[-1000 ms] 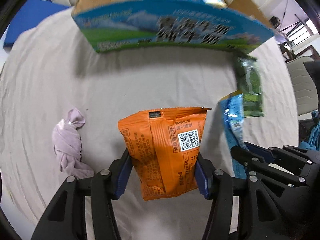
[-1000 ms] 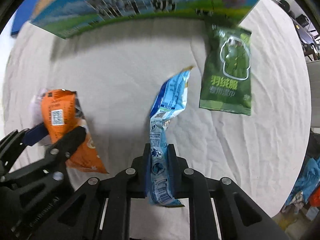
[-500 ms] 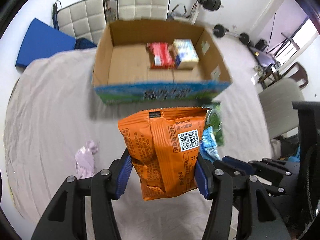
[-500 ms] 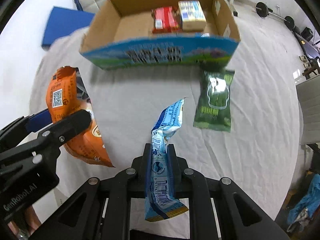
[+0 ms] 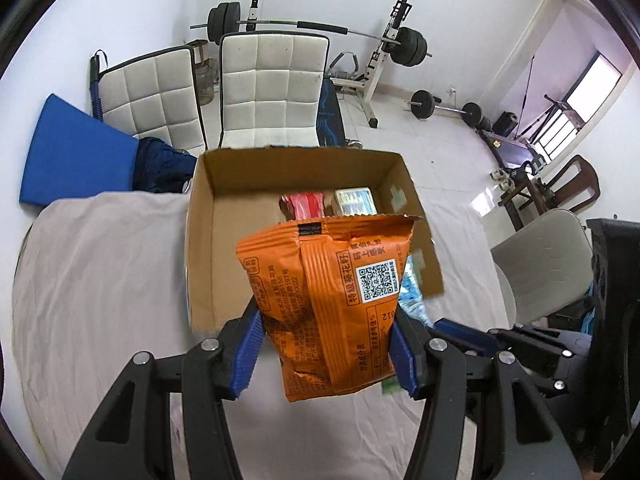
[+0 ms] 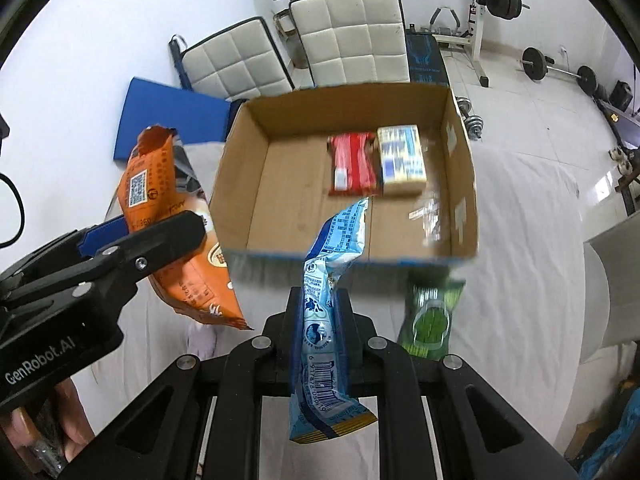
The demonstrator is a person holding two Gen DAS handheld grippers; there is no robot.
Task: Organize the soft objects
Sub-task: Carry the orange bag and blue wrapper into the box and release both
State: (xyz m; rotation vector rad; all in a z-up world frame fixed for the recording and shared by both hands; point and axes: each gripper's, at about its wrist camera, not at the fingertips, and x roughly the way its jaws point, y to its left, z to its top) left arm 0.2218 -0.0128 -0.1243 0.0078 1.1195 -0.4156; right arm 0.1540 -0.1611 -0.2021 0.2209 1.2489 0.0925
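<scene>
Left gripper (image 5: 326,344) pinches crinkled orange snack bag (image 5: 332,304); right gripper (image 6: 320,324) pinches pale blue wrapper (image 6: 324,320), near open cardboard box (image 6: 240,184)

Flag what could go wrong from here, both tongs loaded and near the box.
1. The right tongs pinch the blue packet mid-length; its long floppy top may catch the cardboard box front wall.
2. The left tongs grip the puffy orange bag by its sides only; it might slip out.
3. The two tongs hang close together, so a collision over the box seems possible.
</scene>
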